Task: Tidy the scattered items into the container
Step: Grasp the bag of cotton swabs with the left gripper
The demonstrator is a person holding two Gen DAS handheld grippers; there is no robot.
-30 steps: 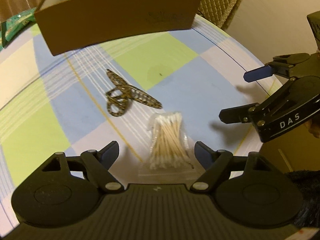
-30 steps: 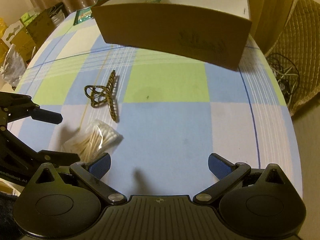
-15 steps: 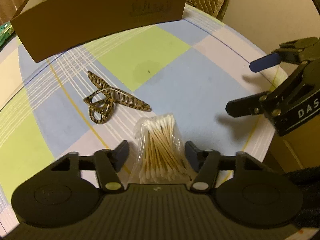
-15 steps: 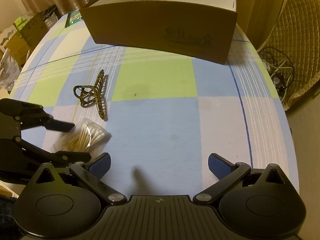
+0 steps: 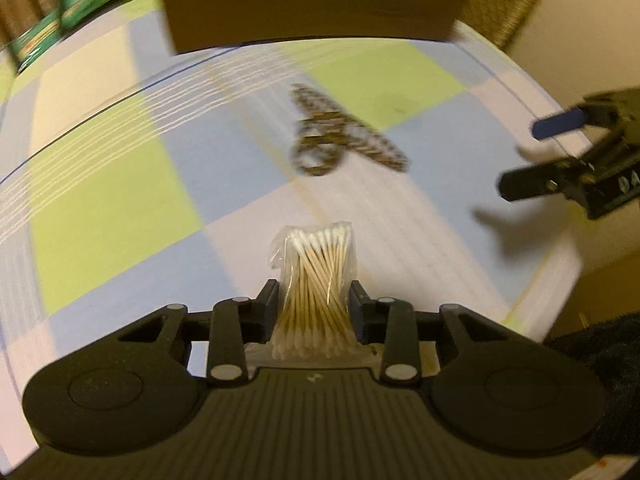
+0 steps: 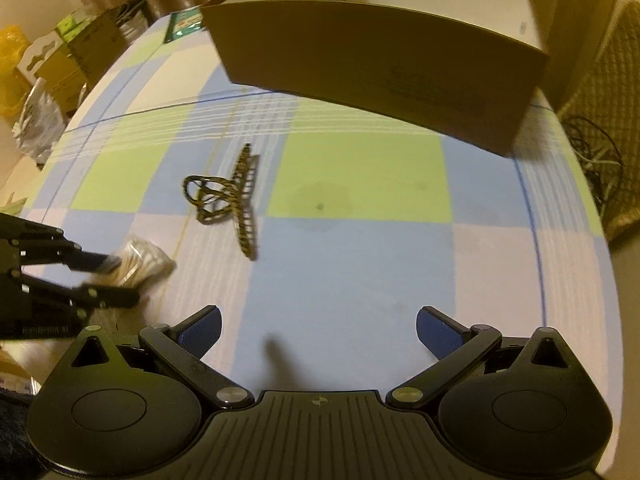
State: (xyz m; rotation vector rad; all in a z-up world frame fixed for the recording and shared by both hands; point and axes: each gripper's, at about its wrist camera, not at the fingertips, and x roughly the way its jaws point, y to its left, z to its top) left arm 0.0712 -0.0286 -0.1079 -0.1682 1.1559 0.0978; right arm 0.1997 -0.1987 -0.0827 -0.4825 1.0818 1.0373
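A clear bag of cotton swabs (image 5: 316,256) sits pinched at its waist between the pads of my left gripper (image 5: 314,300), whose jaws are closing on it. From the right wrist view the same bag (image 6: 146,254) shows at the far left in the left gripper (image 6: 124,278). A leopard-print hair claw (image 5: 340,136) (image 6: 228,200) lies on the checked tablecloth (image 6: 360,272) beyond the bag. The brown cardboard box (image 5: 312,0) (image 6: 380,60) stands at the far side, open on top. My right gripper (image 6: 318,328) (image 5: 520,158) hangs open over bare cloth with nothing between its fingers.
A green packet (image 5: 80,8) (image 6: 184,24) lies left of the box. The table's rounded edge runs close on the right. Off it are a quilted chair (image 6: 612,100) with cables (image 6: 596,160), and cartons (image 6: 60,60) on the left.
My left gripper moved forward over the swab bag and narrowed from wide open until its pads squeeze the bag. The right gripper drifted slightly and stays open.
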